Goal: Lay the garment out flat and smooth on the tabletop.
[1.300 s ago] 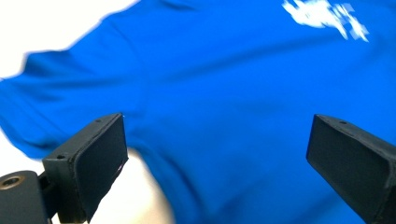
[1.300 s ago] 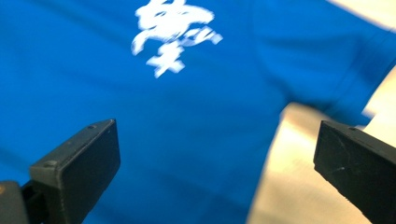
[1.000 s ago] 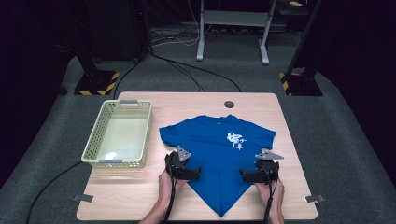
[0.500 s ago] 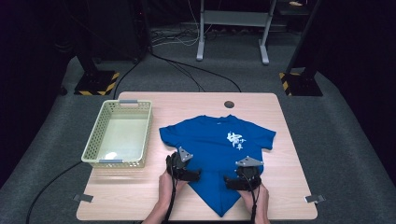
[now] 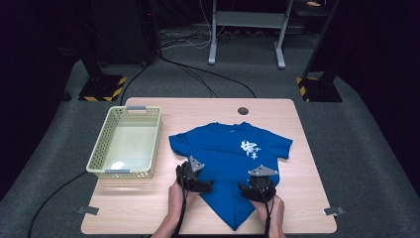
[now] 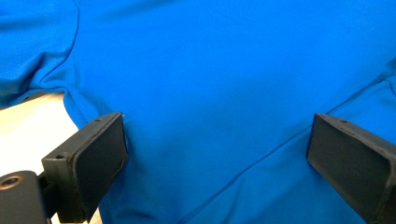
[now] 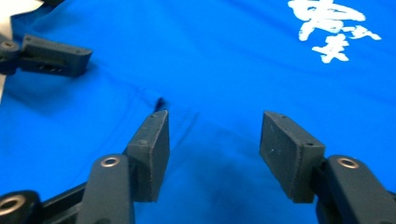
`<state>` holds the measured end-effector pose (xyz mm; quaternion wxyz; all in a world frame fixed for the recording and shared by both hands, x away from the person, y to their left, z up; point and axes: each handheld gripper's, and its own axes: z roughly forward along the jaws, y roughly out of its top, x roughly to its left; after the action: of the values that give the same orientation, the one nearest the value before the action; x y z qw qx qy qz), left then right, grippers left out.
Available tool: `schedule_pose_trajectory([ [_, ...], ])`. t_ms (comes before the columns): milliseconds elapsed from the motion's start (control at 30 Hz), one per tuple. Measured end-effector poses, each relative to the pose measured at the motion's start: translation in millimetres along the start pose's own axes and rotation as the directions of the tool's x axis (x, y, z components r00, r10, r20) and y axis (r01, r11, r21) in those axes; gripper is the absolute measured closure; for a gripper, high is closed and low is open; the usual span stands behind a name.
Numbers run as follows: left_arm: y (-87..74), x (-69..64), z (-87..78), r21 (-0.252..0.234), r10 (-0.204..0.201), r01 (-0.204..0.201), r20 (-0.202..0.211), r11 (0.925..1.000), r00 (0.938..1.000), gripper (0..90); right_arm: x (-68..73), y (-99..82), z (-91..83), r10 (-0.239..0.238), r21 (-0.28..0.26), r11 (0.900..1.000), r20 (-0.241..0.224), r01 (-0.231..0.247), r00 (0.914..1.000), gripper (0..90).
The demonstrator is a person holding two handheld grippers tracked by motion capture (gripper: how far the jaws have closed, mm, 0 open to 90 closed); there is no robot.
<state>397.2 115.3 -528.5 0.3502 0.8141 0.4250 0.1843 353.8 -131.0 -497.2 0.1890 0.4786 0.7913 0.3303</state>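
Now the right claw (image 5: 257, 190) has been closing halfway over the blue shirt (image 5: 233, 148), gripping nothing yet. Left claw (image 5: 194, 179), at nine o'clock of it, gapes wide, empty. Pinch one fabric layer only.

Pale basket (image 5: 126, 143) on table (image 5: 307, 148) (left side), standing empty.

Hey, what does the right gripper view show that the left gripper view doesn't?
Right gripper view: the white print on the blue T-shirt, the left gripper farther off on the cloth, and the right gripper, its jaws half apart after closing, cloth between them, not yet pinched.
Left gripper view: a bare bit of the wooden table and a shirt seam, its jaws wide apart.
Both: blue cloth under black jaws.
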Motion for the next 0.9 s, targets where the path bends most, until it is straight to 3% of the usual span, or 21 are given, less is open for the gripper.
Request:
schedule_pose_trajectory([
  [167, 0.0, 0.1, 0.0, 0.001, -0.001, 0.001, 0.001, 1.0000, 1.0000, 4.8, 16.3, 4.0, 12.5, -0.036, 0.026, 0.9990, -0.039, 0.037, 0.9986, 47.8],
  [267, 0.1, 0.3, 0.1, 0.001, -0.001, 0.001, 0.001, 1.0000, 1.0000, 4.7, 22.2, 6.8, 20.0, -0.048, 0.039, 0.9980, -0.035, 0.050, 0.9982, 54.0],
  [433, 0.0, 0.1, 0.0, 0.000, -0.001, 0.001, 0.001, 1.0000, 1.0000, 5.0, 15.4, 2.1, 23.2, -0.016, 0.043, 0.9989, -0.031, 0.018, 0.9994, 68.6],
  [633, -0.1, 0.1, -0.1, 0.000, -0.001, 0.001, 0.001, 1.0000, 1.0000, 5.1, 12.1, -2.0, 20.7, -0.014, 0.029, 0.9995, -0.046, 0.016, 0.9988, 84.6],
  [900, -0.1, -0.1, -0.2, -0.002, 0.002, -0.002, 0.001, 1.0000, 1.0000, 5.3, 11.0, -3.3, 15.6, -0.009, -0.004, 1.0000, -0.044, 0.009, 0.9990, 88.0],
])
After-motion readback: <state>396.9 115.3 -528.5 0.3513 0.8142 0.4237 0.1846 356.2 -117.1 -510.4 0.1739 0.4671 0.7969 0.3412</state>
